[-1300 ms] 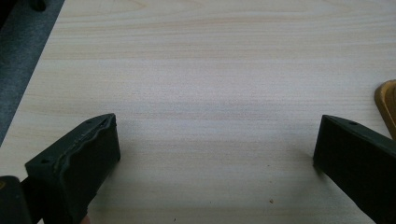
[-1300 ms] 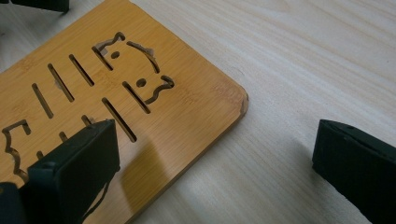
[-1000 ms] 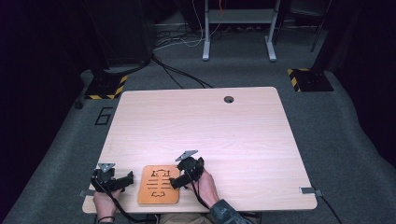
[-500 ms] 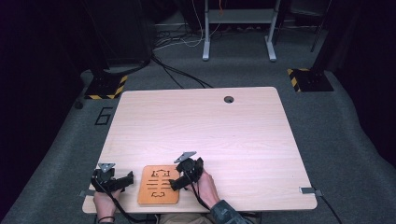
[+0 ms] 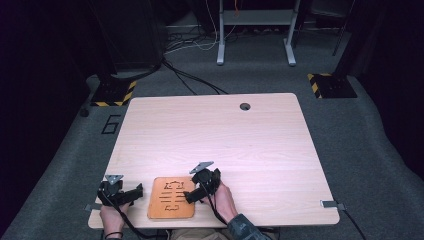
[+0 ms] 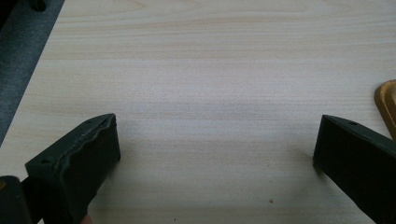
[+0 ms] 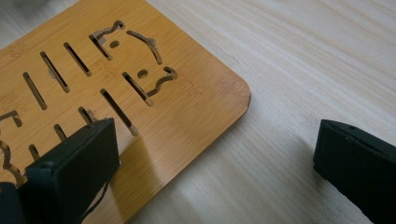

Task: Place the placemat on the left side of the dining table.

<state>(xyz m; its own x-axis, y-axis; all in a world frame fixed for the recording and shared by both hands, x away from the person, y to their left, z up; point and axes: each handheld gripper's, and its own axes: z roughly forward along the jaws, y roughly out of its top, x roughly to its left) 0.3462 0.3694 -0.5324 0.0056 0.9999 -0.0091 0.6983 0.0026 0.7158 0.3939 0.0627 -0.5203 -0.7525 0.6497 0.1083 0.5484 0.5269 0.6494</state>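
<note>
A flat bamboo board (image 5: 171, 198) with cut-out slots lies near the table's front edge. Its slotted face (image 7: 126, 93) shows close up in the right gripper view. My right gripper (image 5: 192, 196) hovers at the board's right edge, open, one jaw over the wood and the other over bare table; its midpoint (image 7: 215, 154) is by the board's rounded corner. My left gripper (image 5: 135, 193) rests left of the board, open, nothing between its jaws (image 6: 215, 149). A sliver of the board's edge (image 6: 386, 105) appears at the right of the left gripper view.
The pale wooden table (image 5: 250, 145) has a cable hole (image 5: 244, 106) at the back. Its left edge meets grey carpet (image 6: 18, 60). Beyond the table stand a metal frame (image 5: 255, 30), floor cables and yellow-black striped bases (image 5: 327, 85).
</note>
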